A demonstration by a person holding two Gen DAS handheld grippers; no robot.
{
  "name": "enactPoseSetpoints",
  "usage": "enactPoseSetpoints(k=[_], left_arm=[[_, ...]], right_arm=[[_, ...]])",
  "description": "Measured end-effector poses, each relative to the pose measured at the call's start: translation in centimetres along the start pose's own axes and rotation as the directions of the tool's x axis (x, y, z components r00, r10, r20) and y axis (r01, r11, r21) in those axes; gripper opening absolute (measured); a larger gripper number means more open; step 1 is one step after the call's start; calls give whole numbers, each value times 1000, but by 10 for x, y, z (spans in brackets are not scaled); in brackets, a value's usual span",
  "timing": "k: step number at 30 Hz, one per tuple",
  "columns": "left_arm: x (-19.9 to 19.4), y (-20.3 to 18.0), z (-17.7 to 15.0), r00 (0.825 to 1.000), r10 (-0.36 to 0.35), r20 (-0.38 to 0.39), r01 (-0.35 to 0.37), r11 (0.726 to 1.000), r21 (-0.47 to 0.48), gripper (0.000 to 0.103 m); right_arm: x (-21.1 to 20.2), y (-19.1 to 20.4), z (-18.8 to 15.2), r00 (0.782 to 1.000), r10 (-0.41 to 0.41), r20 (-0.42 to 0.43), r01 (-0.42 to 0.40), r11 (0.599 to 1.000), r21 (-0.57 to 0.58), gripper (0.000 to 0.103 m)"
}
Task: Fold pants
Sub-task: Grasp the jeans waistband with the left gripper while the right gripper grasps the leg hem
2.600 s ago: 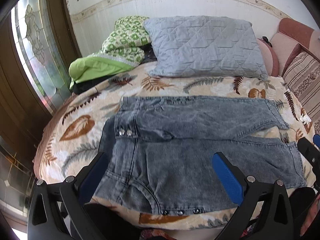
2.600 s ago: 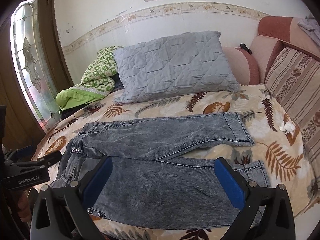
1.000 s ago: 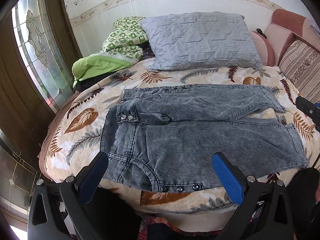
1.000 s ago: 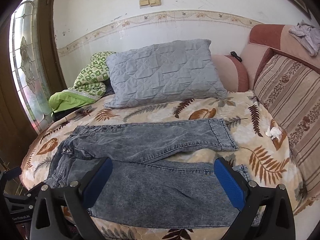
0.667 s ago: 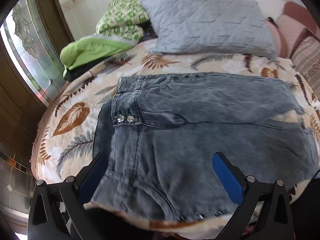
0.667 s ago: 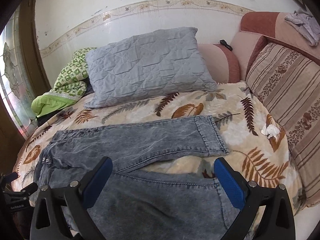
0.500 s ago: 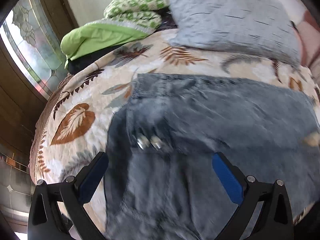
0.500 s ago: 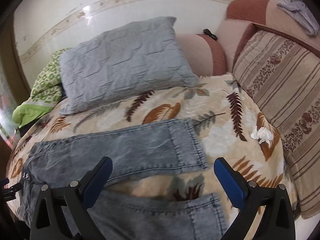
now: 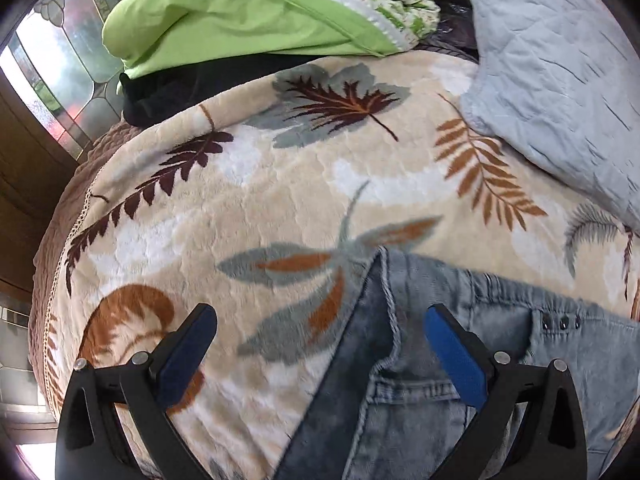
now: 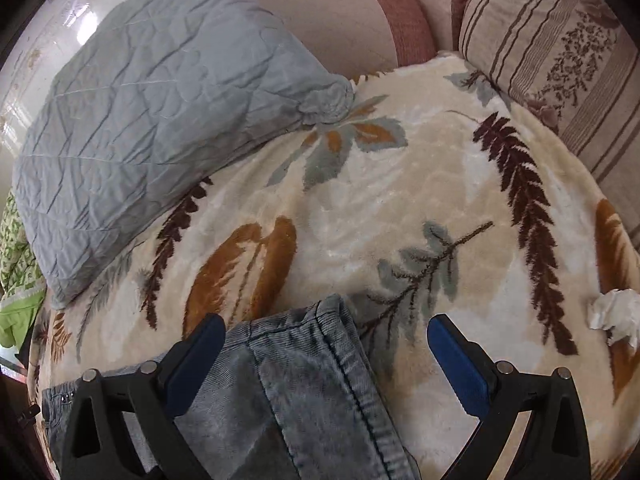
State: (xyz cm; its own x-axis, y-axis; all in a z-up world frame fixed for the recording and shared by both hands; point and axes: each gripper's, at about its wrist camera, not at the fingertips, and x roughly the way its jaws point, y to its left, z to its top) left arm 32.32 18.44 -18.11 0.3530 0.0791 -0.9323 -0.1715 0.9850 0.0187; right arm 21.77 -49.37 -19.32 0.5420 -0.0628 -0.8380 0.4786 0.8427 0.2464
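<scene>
Grey washed denim pants (image 9: 460,360) lie flat on a leaf-patterned blanket (image 9: 280,184). In the left wrist view the far waistband corner (image 9: 382,268) lies between the blue pads of my open, empty left gripper (image 9: 320,332), close above the cloth. In the right wrist view the far leg's hem (image 10: 320,332) lies between the pads of my open, empty right gripper (image 10: 326,340), low over the pants (image 10: 304,392).
A grey quilted pillow (image 10: 152,120) lies at the back of the bed. A green blanket (image 9: 240,12) is bundled at the left by a stained-glass window (image 9: 52,68). Striped cushions (image 10: 560,52) line the right side. A crumpled white tissue (image 10: 616,312) lies at the right.
Both grippers have moved forward and down from a wide view of the whole pants, the left to the far waistband corner, the right to the far leg's hem. Both stay open.
</scene>
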Motion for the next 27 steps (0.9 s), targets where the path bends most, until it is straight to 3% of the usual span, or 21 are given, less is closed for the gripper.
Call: enactPoseSetpoints(k=[2,5,7,8,11,15,16,17,19,20,21,24,27], left_arm=[[3,6,6,1000,-5,-11,5,1000,-9,103],[10,7,11,999,-28,-31,28,1000,2,98],[14,3,13,998,-45,-44,45,999,5,87],[17,1,15,997,-63,-53,63,998,4,80],[24,-7,19,989,-121,-84,119,993,-22,77],[35,-23,23,977,-177,-116,176,984,-18,76],[41,-28,23,975,-177,-134,177,984,-9,68],[46,-30,23,972,-179,-151,179,984,-14,53],[47,-32,24,978,-163,-130,161,987,-23,44],[45,-32,25,977,-172,-125,171,985,-21,26],[44,-32,26,971,-200,-129,199,980,-27,19],[34,-32,25,971,-213,-110,211,977,-31,15],[11,-36,21,976,-212,-53,212,977,-6,14]], right_arm=[[14,-1,0,999,8,-41,-8,1000,7,99],[26,1,-6,996,14,-84,-15,1000,-15,84],[25,5,-7,998,2,-63,-5,999,-49,71],[24,6,-7,998,16,-62,-19,998,-52,57],[22,3,-4,998,23,-60,-25,999,-25,41],[22,0,-4,999,14,-51,-16,1000,-24,36],[23,0,-4,999,15,-49,-16,1000,-23,36],[23,-1,-5,999,17,-46,-18,1000,-20,36],[23,-2,-6,999,15,-39,-16,1000,-16,33],[22,-3,-6,999,15,-33,-16,1000,-16,28],[20,-3,-7,1000,14,-25,-15,1000,-14,25],[9,-6,-9,999,38,5,-38,999,-9,13],[-10,-8,-13,997,60,54,-60,998,-6,9]])
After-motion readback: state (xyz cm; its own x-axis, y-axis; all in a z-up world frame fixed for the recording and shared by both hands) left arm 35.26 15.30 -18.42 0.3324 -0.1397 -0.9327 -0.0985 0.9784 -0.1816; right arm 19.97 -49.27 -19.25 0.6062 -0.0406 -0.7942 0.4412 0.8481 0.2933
